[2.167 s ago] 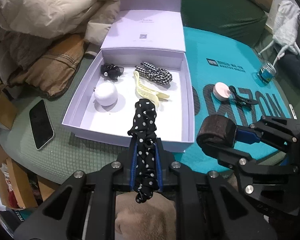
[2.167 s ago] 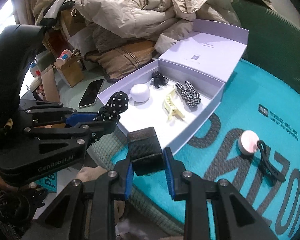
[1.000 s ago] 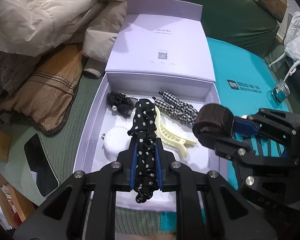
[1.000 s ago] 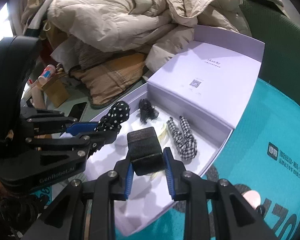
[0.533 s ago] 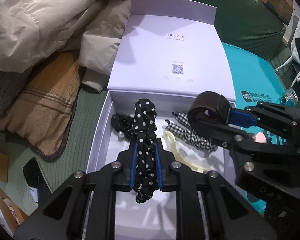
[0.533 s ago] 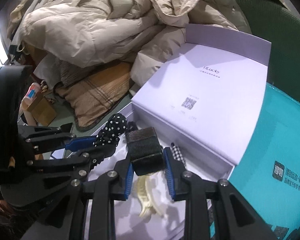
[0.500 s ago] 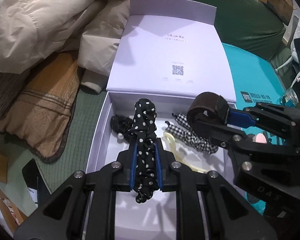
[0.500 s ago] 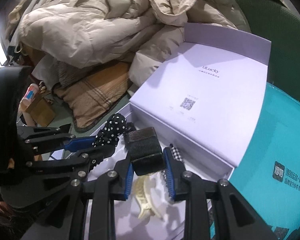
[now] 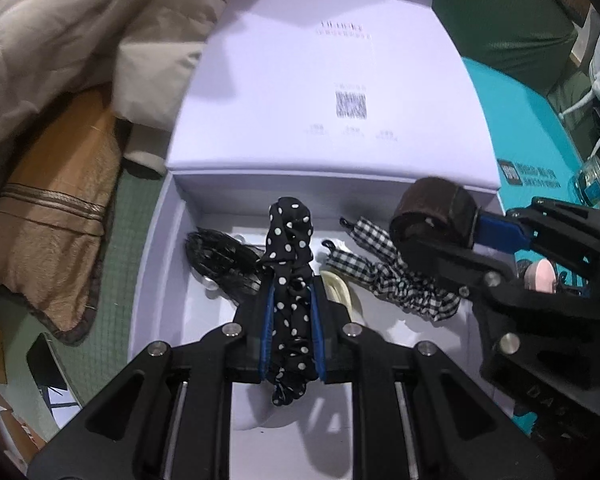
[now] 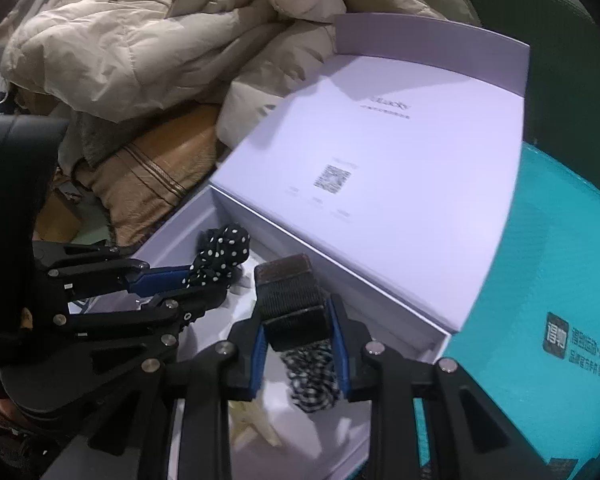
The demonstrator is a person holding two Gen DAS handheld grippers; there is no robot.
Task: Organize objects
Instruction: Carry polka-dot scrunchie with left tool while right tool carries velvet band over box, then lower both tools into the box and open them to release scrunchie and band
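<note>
My left gripper [image 9: 291, 304] is shut on a black polka-dot scrunchie [image 9: 290, 264] and holds it over the open lilac box [image 9: 156, 240], near its back wall. My right gripper [image 10: 298, 328] is shut on a dark brown band [image 10: 290, 300], over the box's right side; the band also shows in the left wrist view [image 9: 434, 212]. In the box lie a black bow clip [image 9: 220, 260], a black-and-white checked bow [image 9: 396, 276] and a cream claw clip [image 9: 342, 288]. A white round item is mostly hidden under my left gripper.
The box lid [image 9: 336, 92] lies open behind the box. A beige jacket [image 10: 148, 40] and tan cushion [image 9: 48, 232] lie left. A teal mat [image 10: 540, 280] is at right with a pink round item [image 9: 538, 274] and small jar [image 9: 592, 184]. A phone [image 9: 46, 360] lies at the left.
Both grippers have moved forward over the box toward its back wall, each still holding its item. The box and lid now fill more of both views.
</note>
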